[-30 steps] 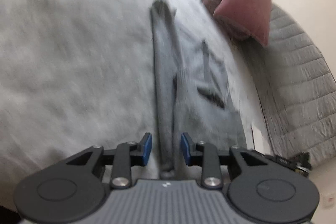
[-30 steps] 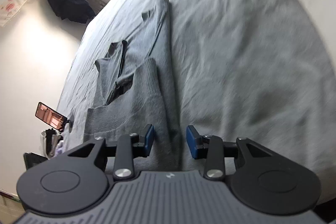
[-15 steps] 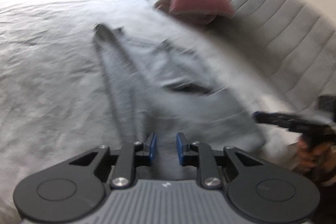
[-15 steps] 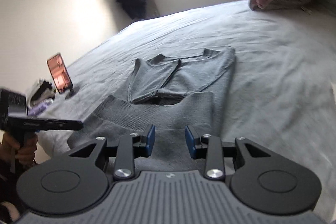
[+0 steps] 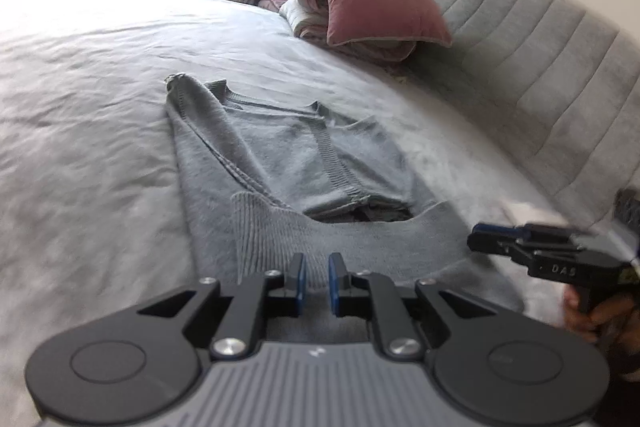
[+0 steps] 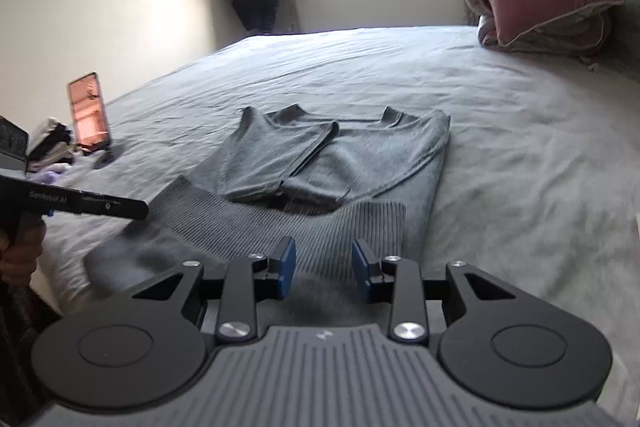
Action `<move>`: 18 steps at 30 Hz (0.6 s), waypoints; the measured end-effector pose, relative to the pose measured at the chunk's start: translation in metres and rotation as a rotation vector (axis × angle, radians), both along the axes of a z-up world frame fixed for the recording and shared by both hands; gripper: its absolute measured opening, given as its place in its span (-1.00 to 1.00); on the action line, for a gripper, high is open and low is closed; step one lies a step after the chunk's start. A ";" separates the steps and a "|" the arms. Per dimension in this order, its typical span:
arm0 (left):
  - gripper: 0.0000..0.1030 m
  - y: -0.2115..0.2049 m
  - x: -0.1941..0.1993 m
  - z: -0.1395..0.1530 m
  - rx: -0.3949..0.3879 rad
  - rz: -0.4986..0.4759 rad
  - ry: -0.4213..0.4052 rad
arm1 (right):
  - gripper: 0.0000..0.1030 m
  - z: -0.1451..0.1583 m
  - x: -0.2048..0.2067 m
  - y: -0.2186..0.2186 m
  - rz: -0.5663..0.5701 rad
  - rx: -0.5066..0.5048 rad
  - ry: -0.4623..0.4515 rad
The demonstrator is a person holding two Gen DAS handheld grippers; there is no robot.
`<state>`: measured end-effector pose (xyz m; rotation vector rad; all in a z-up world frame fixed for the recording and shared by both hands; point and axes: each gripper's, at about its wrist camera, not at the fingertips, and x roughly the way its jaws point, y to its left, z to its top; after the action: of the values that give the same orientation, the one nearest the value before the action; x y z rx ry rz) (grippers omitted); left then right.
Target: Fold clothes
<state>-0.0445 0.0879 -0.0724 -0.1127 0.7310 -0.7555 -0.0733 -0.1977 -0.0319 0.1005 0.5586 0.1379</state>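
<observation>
1. Both views were tipped sideways a moment ago. Now they are level, and the soft grey knitted sweater [image 5: 280,163] lies flat in the middle of the big bed with the pale grey sheet [image 5: 80,107]
2. The left gripper [image 5: 317,281] has just been closing. Its blue pads are nearly together over the ribbed bottom edge, but I cannot tell if they pinch it
3. The right gripper [image 6: 323,263] has its pads apart, just over the same ribbed edge, with nothing pinched
4. The sleeves are already folded in. I think the next step is lifting the bottom edge up to the collar
5. To do it well, grab both corners at the same height, lift together and lay the edge down straight
6. The left gripper's side reads "GenRobot.AI", I think. The other shows "DAS"
</observation>
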 end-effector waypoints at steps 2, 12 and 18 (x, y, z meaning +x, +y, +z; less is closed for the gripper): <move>-0.79 -0.011 0.007 -0.004 0.032 0.034 -0.006 | -0.31 -0.005 0.014 0.005 -0.025 -0.046 0.018; -0.80 0.014 0.023 -0.009 -0.016 0.153 0.060 | -0.29 -0.017 0.024 -0.020 -0.096 -0.063 0.038; -0.50 0.044 0.012 0.001 -0.106 0.190 0.076 | -0.25 -0.009 -0.004 -0.042 -0.139 -0.015 0.024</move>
<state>-0.0321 0.1323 -0.0711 -0.3039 0.7415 -0.6107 -0.0772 -0.2392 -0.0406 0.1260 0.5751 -0.0029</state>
